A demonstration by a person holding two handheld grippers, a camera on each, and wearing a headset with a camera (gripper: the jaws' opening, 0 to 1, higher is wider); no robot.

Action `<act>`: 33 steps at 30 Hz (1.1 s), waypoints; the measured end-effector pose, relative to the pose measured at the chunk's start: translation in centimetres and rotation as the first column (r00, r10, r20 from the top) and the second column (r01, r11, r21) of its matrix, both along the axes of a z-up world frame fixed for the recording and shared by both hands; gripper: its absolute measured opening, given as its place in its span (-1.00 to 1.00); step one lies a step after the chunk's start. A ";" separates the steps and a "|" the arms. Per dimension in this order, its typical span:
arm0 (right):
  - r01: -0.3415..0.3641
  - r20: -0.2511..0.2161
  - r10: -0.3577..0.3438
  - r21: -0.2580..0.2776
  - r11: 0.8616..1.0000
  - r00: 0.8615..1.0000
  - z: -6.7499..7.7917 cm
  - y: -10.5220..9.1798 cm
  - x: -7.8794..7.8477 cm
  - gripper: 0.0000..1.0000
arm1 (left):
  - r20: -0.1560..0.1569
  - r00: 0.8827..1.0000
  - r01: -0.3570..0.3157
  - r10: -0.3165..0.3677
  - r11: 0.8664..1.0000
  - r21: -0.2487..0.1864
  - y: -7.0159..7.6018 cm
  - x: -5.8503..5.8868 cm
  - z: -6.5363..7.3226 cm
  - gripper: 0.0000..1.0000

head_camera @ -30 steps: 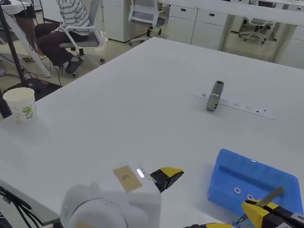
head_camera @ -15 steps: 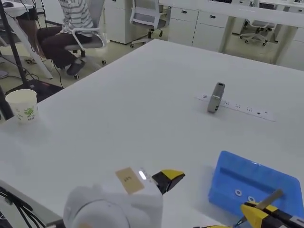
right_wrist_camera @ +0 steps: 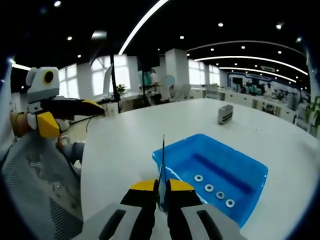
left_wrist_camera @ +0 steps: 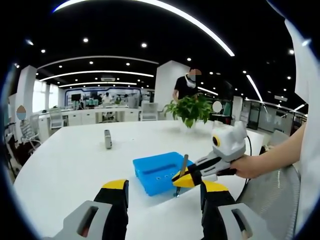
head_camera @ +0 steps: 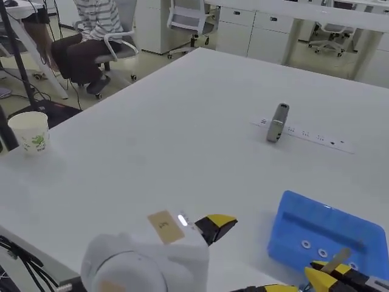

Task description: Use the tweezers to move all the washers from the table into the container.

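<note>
A blue container (head_camera: 331,220) stands on the white table (head_camera: 182,140) at the near right, with several washers (right_wrist_camera: 214,188) in a row on its floor. My right gripper (head_camera: 322,278) sits at the container's near edge, shut on thin tweezers (right_wrist_camera: 162,150) that point up over the rim. In the left gripper view that gripper (left_wrist_camera: 192,177) holds the tweezers (left_wrist_camera: 183,166) just in front of the container (left_wrist_camera: 157,170). My left gripper (head_camera: 216,225) hovers left of the container, and its jaws stand wide open with nothing between them (left_wrist_camera: 162,195).
A paper cup (head_camera: 29,131) stands at the table's left edge. A power strip (head_camera: 307,135) with a grey block (head_camera: 276,121) on it lies at the far right. A person sits on an office chair (head_camera: 112,45) beyond the table. A potted plant (left_wrist_camera: 191,110) is further off.
My right gripper and the tweezers have drawn back slightly toward the near edge of the container. The left gripper has hardly moved.
</note>
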State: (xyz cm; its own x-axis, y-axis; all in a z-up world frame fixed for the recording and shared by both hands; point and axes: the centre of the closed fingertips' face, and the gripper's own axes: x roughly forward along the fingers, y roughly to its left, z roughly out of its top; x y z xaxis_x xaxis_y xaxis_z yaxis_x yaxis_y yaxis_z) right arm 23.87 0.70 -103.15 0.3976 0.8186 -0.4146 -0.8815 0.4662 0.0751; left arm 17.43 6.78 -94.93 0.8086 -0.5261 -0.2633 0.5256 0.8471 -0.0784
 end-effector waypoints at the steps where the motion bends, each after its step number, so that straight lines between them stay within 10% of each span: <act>1: -0.003 -0.002 0.003 0.001 1.000 1.000 0.0 0.0 0.0 -0.93 | 0.000 1.000 0.000 0.000 1.000 0.000 0.0 0.0 0.0 0.14; 33: -0.040 -0.015 0.040 -0.030 0.999 0.999 -0.3 0.8 -1.1 -0.96 | 0.006 1.000 -0.010 0.010 1.000 -0.006 0.2 0.0 0.2 0.12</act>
